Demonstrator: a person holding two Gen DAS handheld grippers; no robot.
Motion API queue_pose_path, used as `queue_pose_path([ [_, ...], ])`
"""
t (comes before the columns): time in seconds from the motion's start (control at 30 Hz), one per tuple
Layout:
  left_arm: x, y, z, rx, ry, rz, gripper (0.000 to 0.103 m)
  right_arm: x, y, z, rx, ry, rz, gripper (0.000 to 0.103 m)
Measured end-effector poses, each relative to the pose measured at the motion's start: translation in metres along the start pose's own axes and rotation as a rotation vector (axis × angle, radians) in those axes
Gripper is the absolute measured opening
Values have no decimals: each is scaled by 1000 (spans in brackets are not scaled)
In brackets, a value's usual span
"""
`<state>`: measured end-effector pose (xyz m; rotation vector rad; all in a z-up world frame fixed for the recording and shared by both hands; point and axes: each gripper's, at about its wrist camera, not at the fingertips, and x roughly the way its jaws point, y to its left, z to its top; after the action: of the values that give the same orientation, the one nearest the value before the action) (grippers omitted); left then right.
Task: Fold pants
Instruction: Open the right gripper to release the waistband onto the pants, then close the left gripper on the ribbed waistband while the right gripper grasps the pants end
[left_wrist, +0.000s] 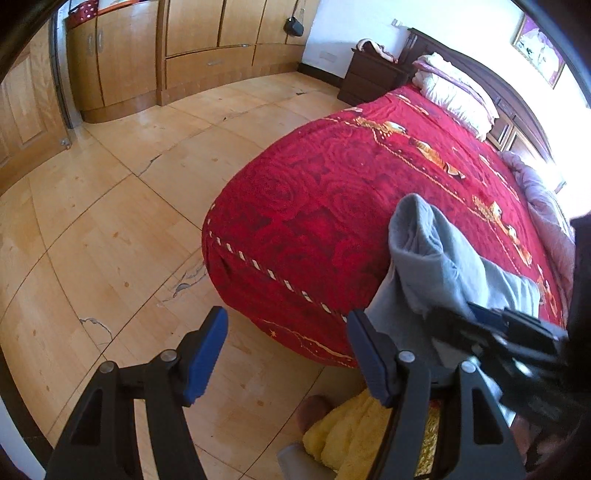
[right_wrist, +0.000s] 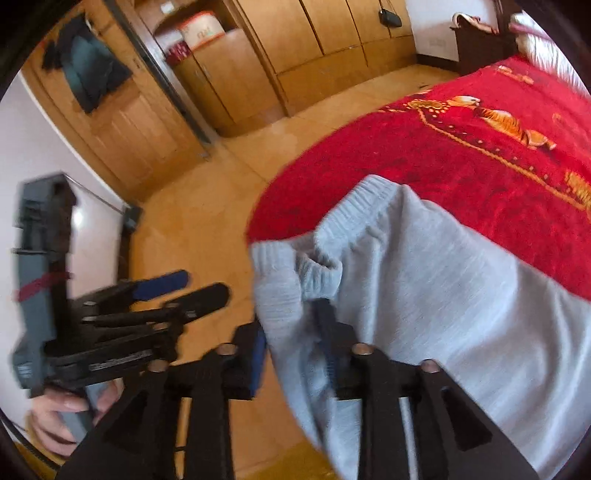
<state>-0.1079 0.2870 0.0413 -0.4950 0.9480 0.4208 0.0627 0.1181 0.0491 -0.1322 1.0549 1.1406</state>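
Note:
The grey pants (right_wrist: 424, 280) hang from my right gripper (right_wrist: 295, 332), whose jaws are shut on the fabric just below the ribbed cuffs, over the near corner of the red bed (right_wrist: 480, 155). In the left wrist view the pants (left_wrist: 439, 258) drape over the bed corner at right, held by the right gripper (left_wrist: 476, 317). My left gripper (left_wrist: 288, 354) is open and empty, above the floor just left of the pants. It also shows in the right wrist view (right_wrist: 195, 288), held by a hand at the left.
The red bedspread (left_wrist: 332, 192) covers the bed, with pillows (left_wrist: 454, 88) at the headboard. A dark nightstand (left_wrist: 373, 70) stands beside it. Wooden cupboards (left_wrist: 192, 48) line the far wall. Tiled floor (left_wrist: 110, 206) spreads left. Yellow cloth (left_wrist: 351, 435) lies below.

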Motion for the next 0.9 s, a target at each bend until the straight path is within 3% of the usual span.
queue_pose_path([
  [0.03,-2,-1,1,-1,-3,-4,70,-7,1,-1,0,-14,17,45],
  [0.17,-15,-11,4,17,-24,-20,70,-41,-2,-7,7,-72,-1,46],
  [0.33,-32,-42,7,89,-64,-61,70,-79,-37,-32,67,-104,-153,46],
  [0.43,-32,-69,8,138,-65,-133,69,-96,-68,-51,144,-114,-231,46],
  [0.57,-16,-107,13,211,-36,-212,44,-112,-111,-55,264,-140,-299,46],
  [0.67,1,-125,16,250,-16,-243,36,-116,-135,-55,311,-141,-326,46],
  [0.8,31,-123,11,263,51,-109,28,-113,-161,-59,349,-129,-382,43],
  [0.9,37,-104,-1,237,89,-101,25,-116,-171,-66,376,-148,-377,34],
])
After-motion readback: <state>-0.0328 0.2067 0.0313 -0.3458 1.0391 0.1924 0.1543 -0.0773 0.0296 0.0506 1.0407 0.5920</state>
